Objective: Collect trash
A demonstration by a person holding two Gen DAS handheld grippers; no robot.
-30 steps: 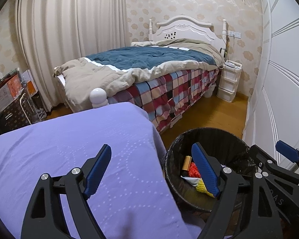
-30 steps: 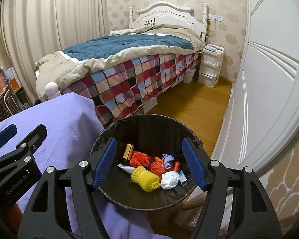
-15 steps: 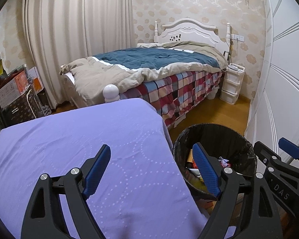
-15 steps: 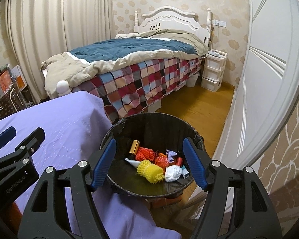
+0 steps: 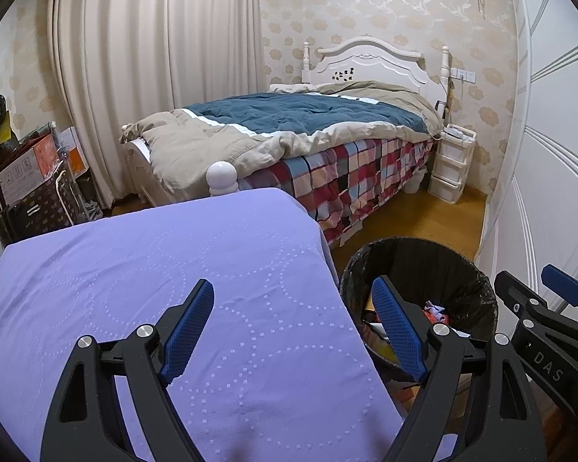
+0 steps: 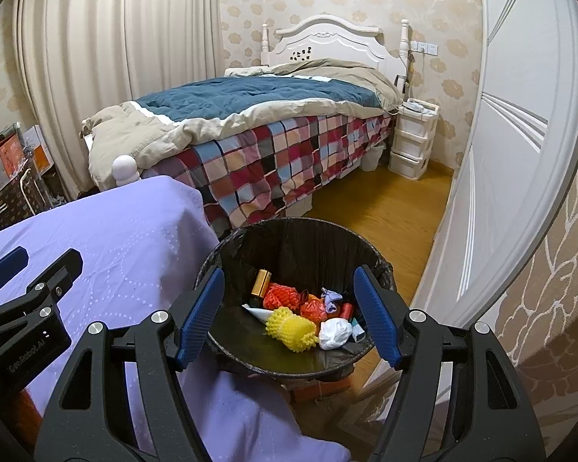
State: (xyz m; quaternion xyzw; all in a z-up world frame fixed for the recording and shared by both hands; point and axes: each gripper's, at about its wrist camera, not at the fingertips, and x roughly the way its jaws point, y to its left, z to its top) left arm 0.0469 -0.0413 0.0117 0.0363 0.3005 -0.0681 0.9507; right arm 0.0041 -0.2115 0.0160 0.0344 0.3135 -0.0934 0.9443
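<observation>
Since the trash (image 6: pixel 300 315) already lies inside the black bin (image 6: pixel 304 231), I hold both grippers spread and empty: the right gripper (image 6: pixel 289 315) just above the bin's near rim, the left gripper (image 5: pixel 293 327) beside the bin over the purple cloth (image 5: pixel 154 261).

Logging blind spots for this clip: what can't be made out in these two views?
- Left wrist view: most trash in the black bin is hidden by its rim and the left claw.
- Right wrist view: the bin's base is hidden by its own rim and the right claw.
- Both views: the purple cloth's near edge is cut off.
</observation>
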